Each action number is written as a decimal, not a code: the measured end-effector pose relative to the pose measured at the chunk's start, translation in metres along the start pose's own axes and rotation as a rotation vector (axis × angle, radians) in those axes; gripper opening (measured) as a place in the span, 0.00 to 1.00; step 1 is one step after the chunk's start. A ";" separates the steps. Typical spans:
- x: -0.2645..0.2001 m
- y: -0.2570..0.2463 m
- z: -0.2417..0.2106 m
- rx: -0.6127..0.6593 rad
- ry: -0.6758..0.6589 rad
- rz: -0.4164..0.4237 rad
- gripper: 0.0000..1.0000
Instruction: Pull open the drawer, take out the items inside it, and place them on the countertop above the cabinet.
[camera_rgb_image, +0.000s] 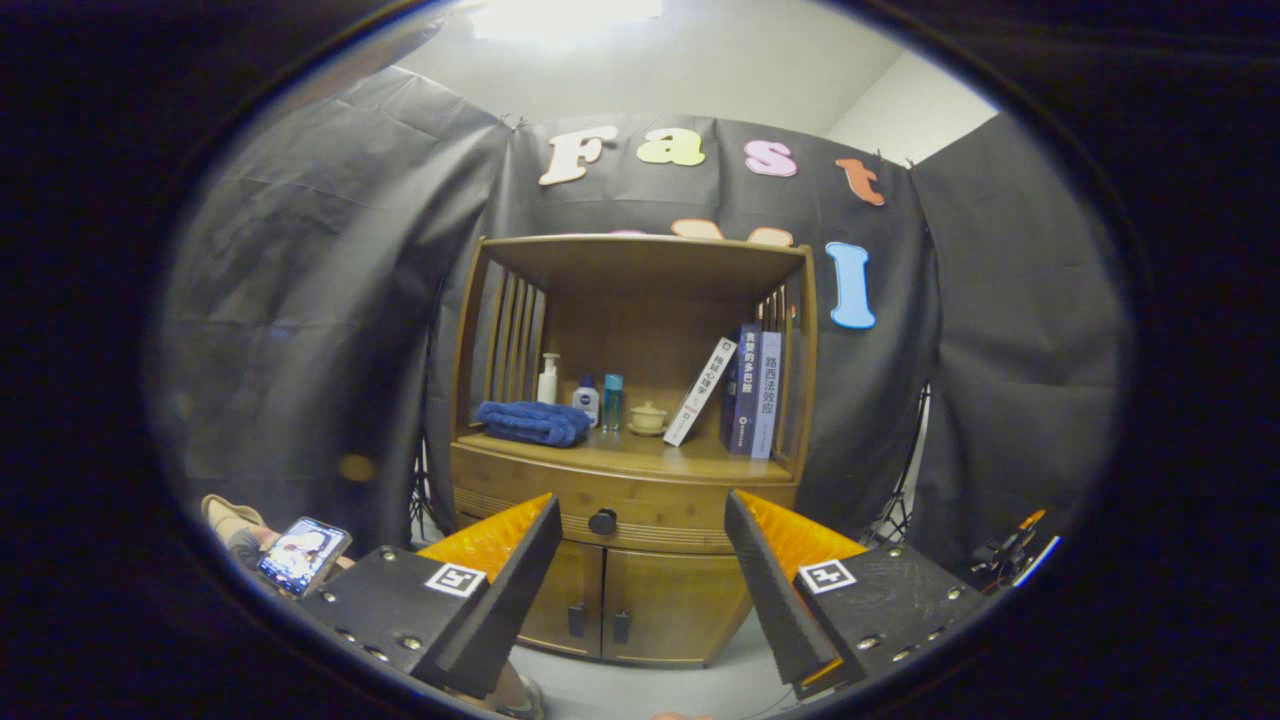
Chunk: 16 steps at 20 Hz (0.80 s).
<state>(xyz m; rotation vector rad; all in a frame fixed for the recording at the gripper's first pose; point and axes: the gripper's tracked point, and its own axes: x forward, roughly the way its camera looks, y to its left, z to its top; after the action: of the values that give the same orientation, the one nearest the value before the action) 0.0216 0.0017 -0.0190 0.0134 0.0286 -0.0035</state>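
A wooden cabinet (630, 450) stands ahead of me against the booth's cloth wall. Its drawer (520, 490) is closed, with a dark round knob (603, 521) at the middle of its front. The countertop (690, 462) lies just above the drawer, under an open shelf bay. My gripper (640, 520) is open, its fingers spread wide and short of the cabinet, with the knob showing between them, nearer the left finger. Nothing is between the fingers. The drawer's contents are hidden.
On the countertop rest a folded blue towel (533, 422), a white pump bottle (548, 381), two small bottles (600, 401), a small lidded cup (647, 417) and leaning books (745, 392). Two closed doors (620, 605) sit below the drawer. A person's hand holds a phone (302, 553) at lower left.
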 end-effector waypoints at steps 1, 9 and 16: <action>0.005 0.001 -0.002 -0.001 0.001 0.004 0.98; 0.063 0.035 -0.004 -0.033 -0.016 0.091 0.98; 0.135 0.062 -0.004 -0.071 -0.047 0.120 0.98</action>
<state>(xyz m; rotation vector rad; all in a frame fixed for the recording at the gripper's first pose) 0.1563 0.0632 -0.0258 -0.0556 -0.0194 0.1176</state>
